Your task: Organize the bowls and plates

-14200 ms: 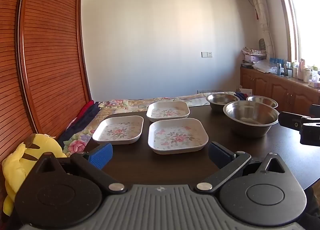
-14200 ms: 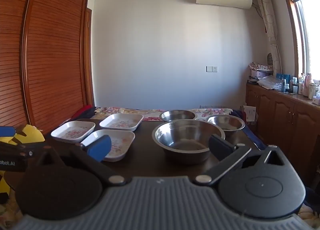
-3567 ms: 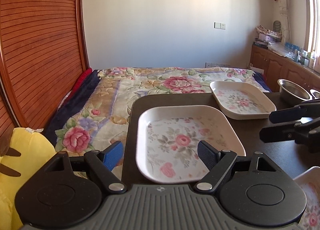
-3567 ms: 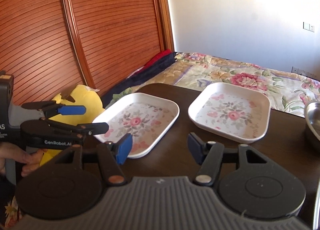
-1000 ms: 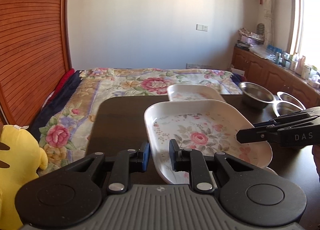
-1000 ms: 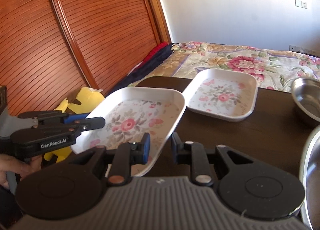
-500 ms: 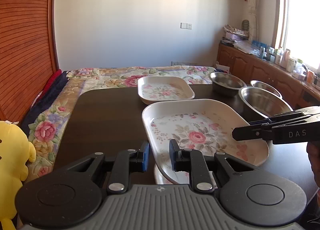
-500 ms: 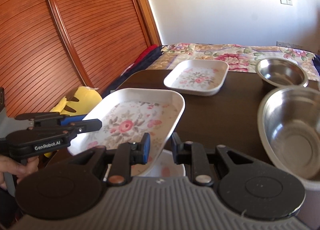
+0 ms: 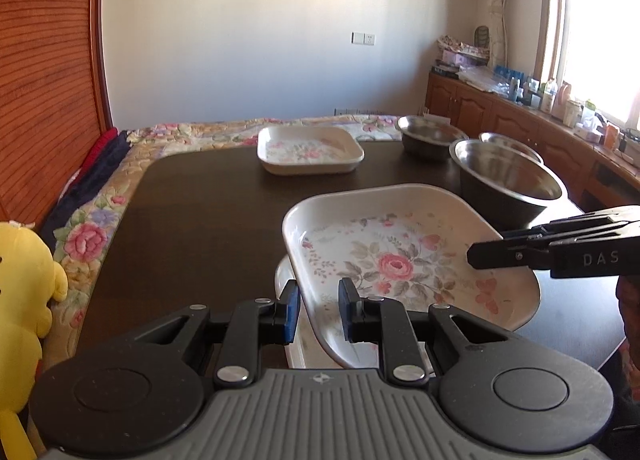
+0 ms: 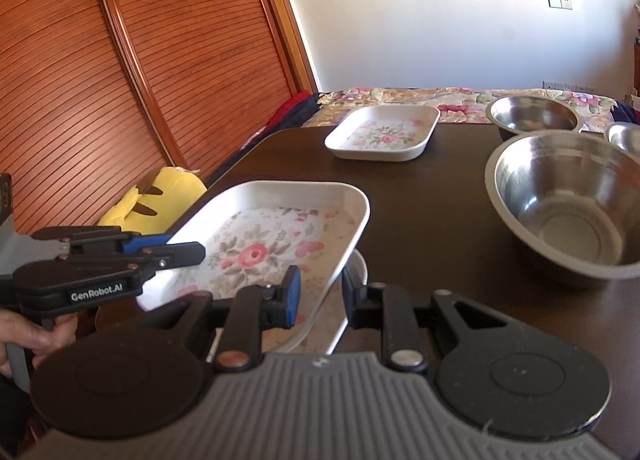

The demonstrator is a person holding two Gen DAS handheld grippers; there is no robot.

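Left gripper clamped on near-left rim of held floral plate. Plate lifted above dark table, hovering over second floral plate beneath; long axis roughly 7-to-1 o'clock in left wrist view, slightly tilted. Third floral plate at 12 o'clock, far edge of table. Right gripper pinching opposite rim of held plate. Large steel bowl at 2 o'clock, two smaller steel bowls behind.

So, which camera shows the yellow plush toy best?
The left wrist view: the yellow plush toy fills its left edge beside the table. The right wrist view shows only its top, behind the left gripper.
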